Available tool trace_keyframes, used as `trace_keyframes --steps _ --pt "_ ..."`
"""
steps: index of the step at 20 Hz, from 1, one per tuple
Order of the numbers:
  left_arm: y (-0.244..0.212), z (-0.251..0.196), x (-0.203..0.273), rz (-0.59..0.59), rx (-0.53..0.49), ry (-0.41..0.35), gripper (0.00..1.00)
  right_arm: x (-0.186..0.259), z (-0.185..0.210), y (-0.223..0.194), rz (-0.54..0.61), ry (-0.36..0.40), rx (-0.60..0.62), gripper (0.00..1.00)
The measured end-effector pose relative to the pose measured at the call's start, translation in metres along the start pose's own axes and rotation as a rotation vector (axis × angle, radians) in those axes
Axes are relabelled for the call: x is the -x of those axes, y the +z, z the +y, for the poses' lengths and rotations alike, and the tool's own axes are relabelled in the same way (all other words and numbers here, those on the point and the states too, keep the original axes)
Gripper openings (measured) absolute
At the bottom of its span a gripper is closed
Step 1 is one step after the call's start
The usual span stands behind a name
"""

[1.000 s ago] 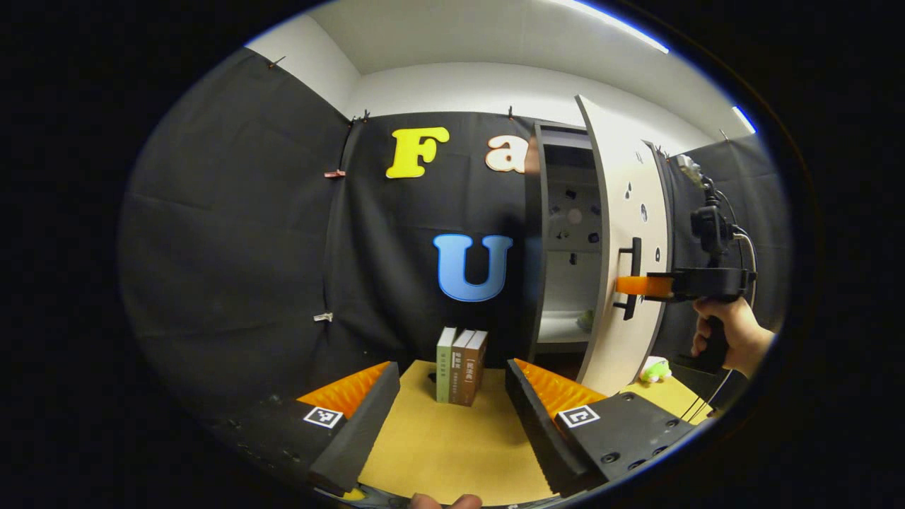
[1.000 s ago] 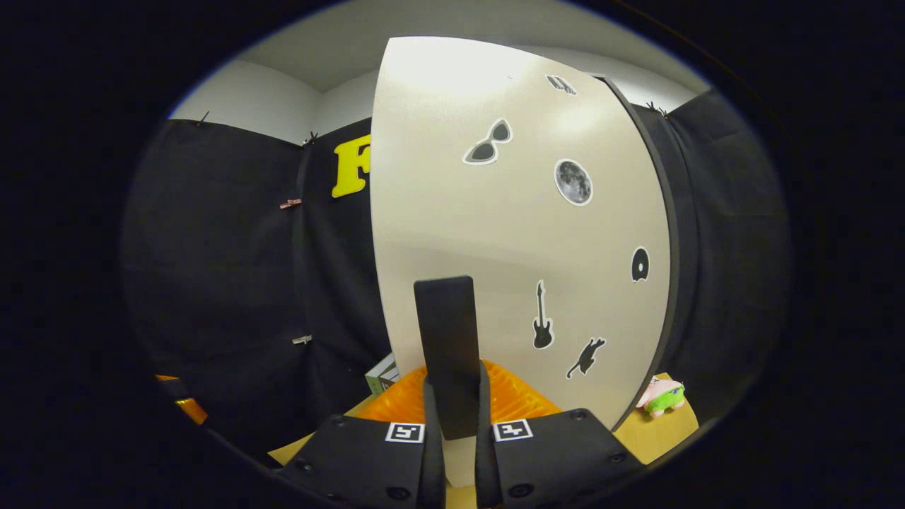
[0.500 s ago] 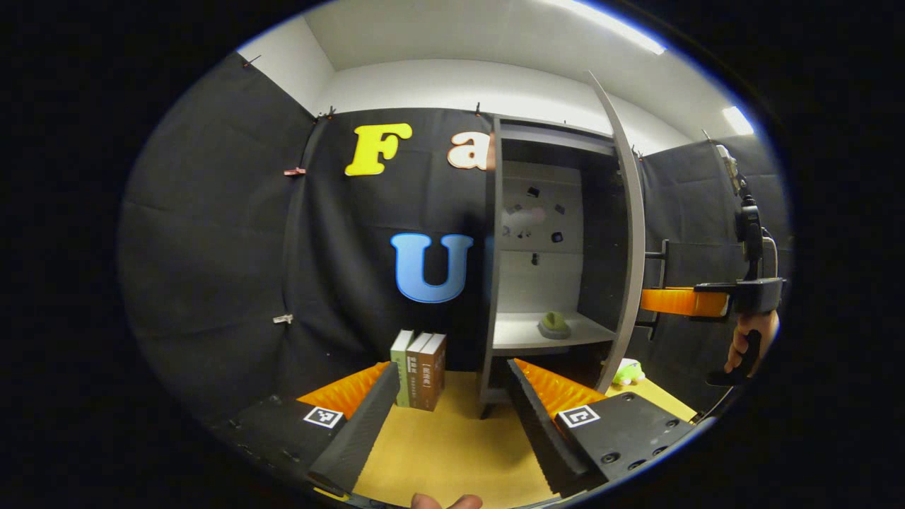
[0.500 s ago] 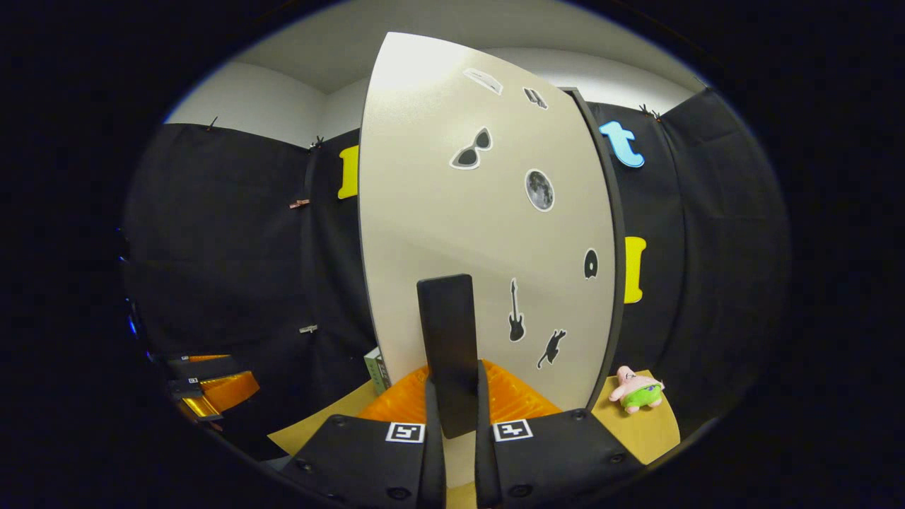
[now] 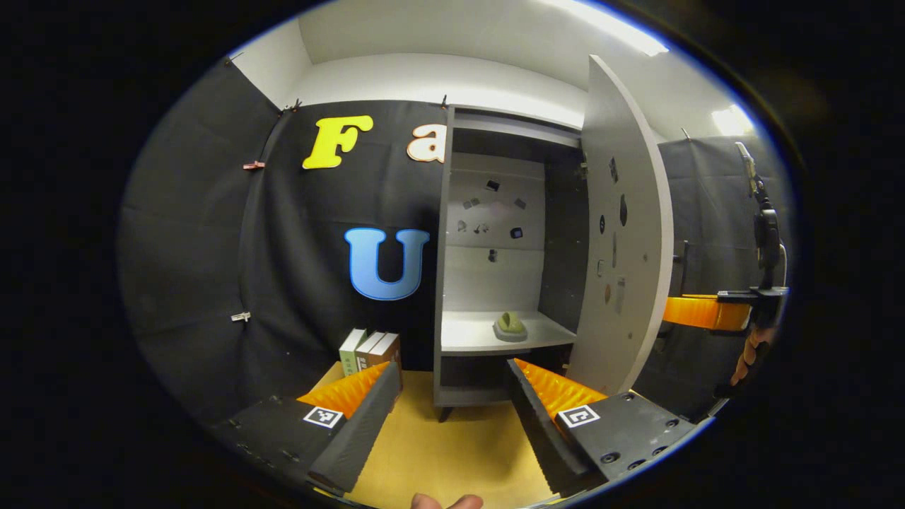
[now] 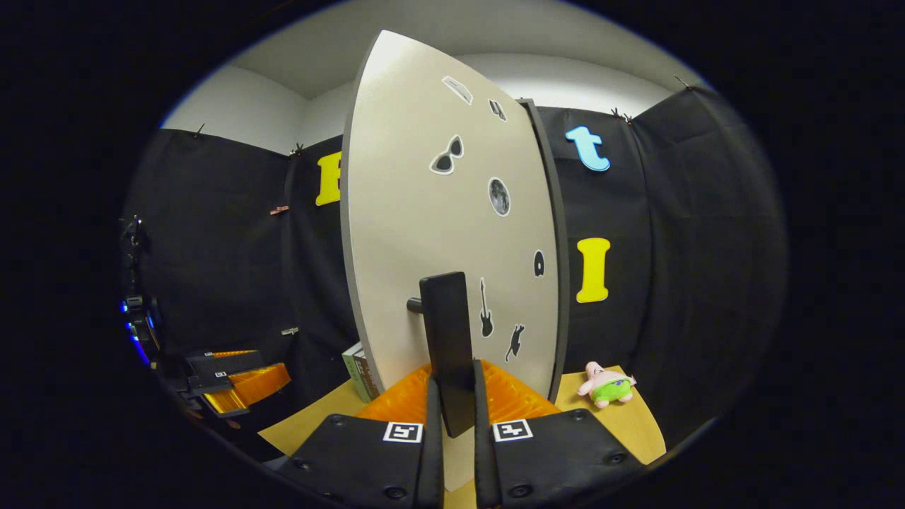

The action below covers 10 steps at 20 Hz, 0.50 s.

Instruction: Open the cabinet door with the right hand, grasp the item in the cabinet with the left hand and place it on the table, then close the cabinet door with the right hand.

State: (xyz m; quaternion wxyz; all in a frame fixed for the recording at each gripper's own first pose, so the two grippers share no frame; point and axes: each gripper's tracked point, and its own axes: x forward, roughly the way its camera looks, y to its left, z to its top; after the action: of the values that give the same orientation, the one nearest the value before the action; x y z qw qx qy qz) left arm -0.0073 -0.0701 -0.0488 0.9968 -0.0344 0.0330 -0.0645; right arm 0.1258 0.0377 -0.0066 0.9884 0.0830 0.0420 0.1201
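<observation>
The grey cabinet (image 5: 444, 233) stands on the table with its door (image 5: 622, 233) swung wide to the right. A small olive-green item (image 5: 510, 324) lies on a pale base on the cabinet's shelf. My left gripper (image 5: 452, 406) is open over the table, in front of the cabinet and well short of the shelf. In the right gripper view, my right gripper (image 6: 452, 396) is shut on the door's black handle (image 6: 448, 332), and the door's sticker-covered face (image 6: 452, 233) rises ahead of it. The right gripper (image 5: 700, 312) and the hand holding it also appear beyond the door in the left gripper view.
Three books (image 5: 368, 350) stand upright on the yellow-brown table (image 5: 452, 452) left of the cabinet. A pink and green plush toy (image 6: 605, 385) lies on the table right of the door. Below the shelf is an open gap above the cabinet's feet.
The right gripper has pulled the door from partly open to wide open. The shelf and the green item came into sight. The left gripper has turned toward the cabinet.
</observation>
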Motion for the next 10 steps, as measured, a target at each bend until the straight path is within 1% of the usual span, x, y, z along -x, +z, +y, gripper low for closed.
trace_keyframes --steps 1,2,7,10 --pt "0.0 -0.006 -0.003 0.001 0.0 -0.008 0.94 0.001 -0.002 0.0 -0.004 -0.012 -0.006 0.21" --pt "0.0 -0.011 -0.005 0.002 -0.002 -0.015 0.92 0.003 -0.006 0.001 -0.008 -0.022 -0.011 0.21" --pt "0.0 -0.035 -0.016 0.009 -0.012 -0.042 0.92 0.009 -0.022 0.001 -0.014 -0.082 -0.028 0.2" --pt "0.001 -0.047 -0.019 0.006 -0.01 -0.043 0.92 0.018 -0.032 -0.008 0.027 -0.105 -0.002 0.19"
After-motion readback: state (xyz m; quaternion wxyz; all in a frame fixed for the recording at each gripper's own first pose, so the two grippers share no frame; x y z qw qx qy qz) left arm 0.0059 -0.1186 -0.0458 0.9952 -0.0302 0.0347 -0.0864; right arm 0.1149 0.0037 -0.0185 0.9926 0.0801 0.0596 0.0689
